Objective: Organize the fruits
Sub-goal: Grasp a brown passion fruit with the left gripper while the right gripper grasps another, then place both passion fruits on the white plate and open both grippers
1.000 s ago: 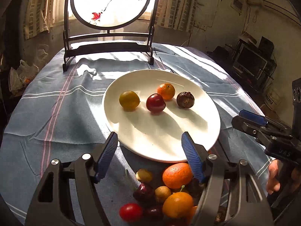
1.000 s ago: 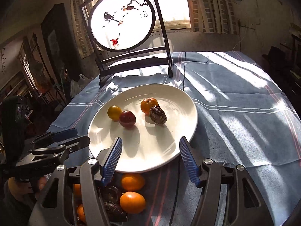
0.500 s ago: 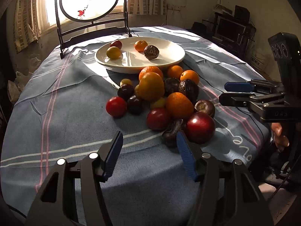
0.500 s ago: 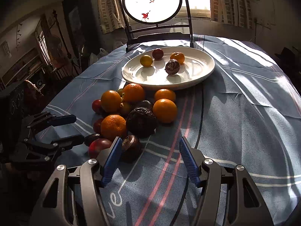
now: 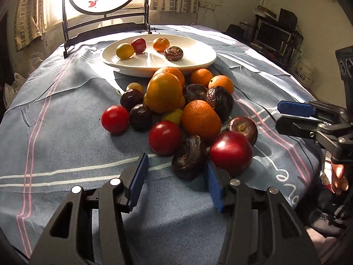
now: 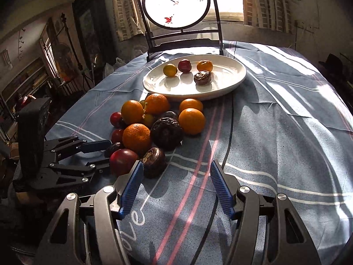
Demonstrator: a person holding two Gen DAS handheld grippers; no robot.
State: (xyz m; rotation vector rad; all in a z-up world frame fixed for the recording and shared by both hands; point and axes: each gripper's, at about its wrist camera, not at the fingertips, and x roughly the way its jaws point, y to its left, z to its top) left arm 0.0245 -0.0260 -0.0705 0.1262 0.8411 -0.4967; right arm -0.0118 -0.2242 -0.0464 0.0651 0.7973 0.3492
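Item: wrinkled dark fruit, counter-side pile, just ahead of my left gripper; its fingers are closing, nothing between. Likely light, soft-skinned; I'd pinch its widest middle gently. Right gripper fingers half-wide, empty.

The blue tablecloth had white curly letters on it. In the right wrist view, at about seven o'clock, they read "ove". In the left wrist view, at about four o'clock, only "e" and "o" could be made out. A white bucket at two o'clock bore printing too small to read.
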